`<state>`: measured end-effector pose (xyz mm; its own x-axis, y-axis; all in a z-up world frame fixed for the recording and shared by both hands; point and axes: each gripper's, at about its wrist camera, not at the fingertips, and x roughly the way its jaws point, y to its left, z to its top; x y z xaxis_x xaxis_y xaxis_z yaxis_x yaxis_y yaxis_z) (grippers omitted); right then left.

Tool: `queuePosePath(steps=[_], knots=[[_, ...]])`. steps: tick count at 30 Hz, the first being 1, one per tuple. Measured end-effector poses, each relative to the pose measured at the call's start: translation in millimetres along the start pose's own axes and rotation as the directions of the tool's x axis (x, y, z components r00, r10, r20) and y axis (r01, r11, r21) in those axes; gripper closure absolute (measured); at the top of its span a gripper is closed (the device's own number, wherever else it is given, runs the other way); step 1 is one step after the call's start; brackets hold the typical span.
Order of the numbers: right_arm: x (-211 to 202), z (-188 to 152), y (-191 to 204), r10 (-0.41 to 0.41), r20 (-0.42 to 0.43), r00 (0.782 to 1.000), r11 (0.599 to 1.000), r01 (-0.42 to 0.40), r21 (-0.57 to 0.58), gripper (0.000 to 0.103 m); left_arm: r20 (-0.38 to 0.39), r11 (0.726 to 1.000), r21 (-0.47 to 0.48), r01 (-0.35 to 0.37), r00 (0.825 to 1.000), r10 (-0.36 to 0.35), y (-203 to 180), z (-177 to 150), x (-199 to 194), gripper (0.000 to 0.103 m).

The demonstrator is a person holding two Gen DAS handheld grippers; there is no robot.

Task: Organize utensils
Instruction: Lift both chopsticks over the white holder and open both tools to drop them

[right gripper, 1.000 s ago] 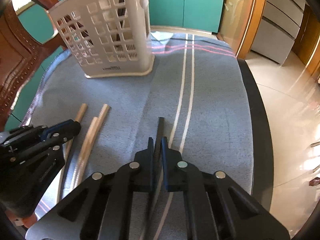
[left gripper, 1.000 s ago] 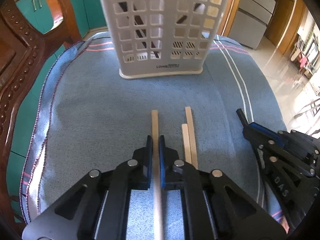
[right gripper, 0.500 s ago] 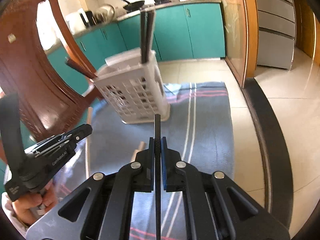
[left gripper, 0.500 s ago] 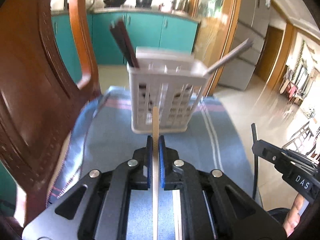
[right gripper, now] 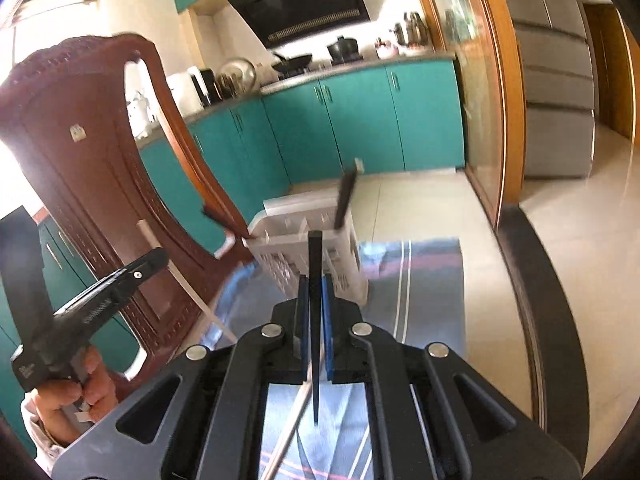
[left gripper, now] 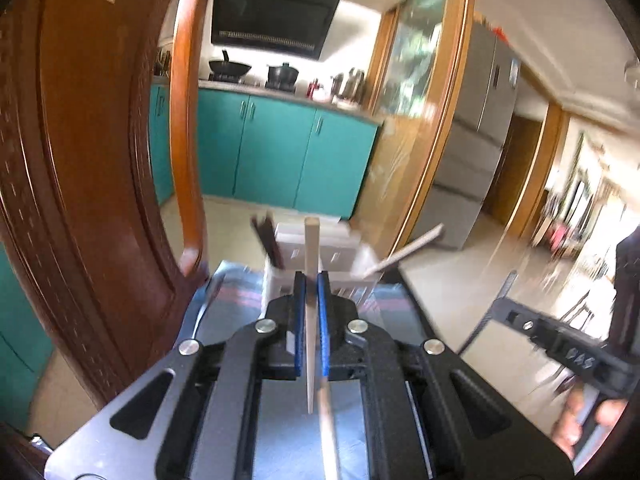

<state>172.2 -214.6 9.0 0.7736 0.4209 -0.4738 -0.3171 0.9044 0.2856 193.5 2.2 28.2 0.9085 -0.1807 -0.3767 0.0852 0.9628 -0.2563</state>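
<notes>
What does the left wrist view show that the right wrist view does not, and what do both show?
Only the left wrist view shows the left tool shut on a pale wooden chopstick. Only the right wrist view shows the right tool shut on a black chopstick. Both show the white basket with dark chopsticks in it, on the blue cloth.
</notes>
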Motion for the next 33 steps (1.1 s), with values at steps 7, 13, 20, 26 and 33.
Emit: queuePosePath(steps=[7, 13, 20, 26, 33], knots=[[-14.2, 61.1, 9.2, 0.005, 0.154, 0.988, 1.0, -0.004, -0.006, 0.096, 0.202, 0.986, -0.162, 0.027, 0.979, 0.007, 24.2, 60.7, -18.0, 0.096], [-19.8, 102.1, 15.9, -0.004, 0.385, 0.923, 1.0, 0.001, 0.007, 0.096, 0.36, 0.933, -0.361, 0.0, 0.923, 0.139, 52.0, 70.2, 6.6, 0.096], [27.5, 107.4, 11.9, -0.067, 0.411, 0.909, 0.998, 0.069, 0.01, 0.096, 0.384, 0.951, -0.291, -0.106, 0.897, 0.218, 30.1, 52.4, 51.9, 0.096], [83.4, 89.5, 2.3, -0.104, 0.302, 0.948, 0.994, 0.108, 0.006, 0.096, 0.266, 0.955, -0.253, -0.158, 0.937, 0.226, 28.4, 42.2, 92.6, 0.095], [85.1, 76.4, -4.2, -0.115, 0.261, 0.958, 0.993, 0.114, 0.018, 0.066, 0.254, 0.969, -0.196, -0.154, 0.946, 0.201, 18.1, 36.0, 85.5, 0.076]])
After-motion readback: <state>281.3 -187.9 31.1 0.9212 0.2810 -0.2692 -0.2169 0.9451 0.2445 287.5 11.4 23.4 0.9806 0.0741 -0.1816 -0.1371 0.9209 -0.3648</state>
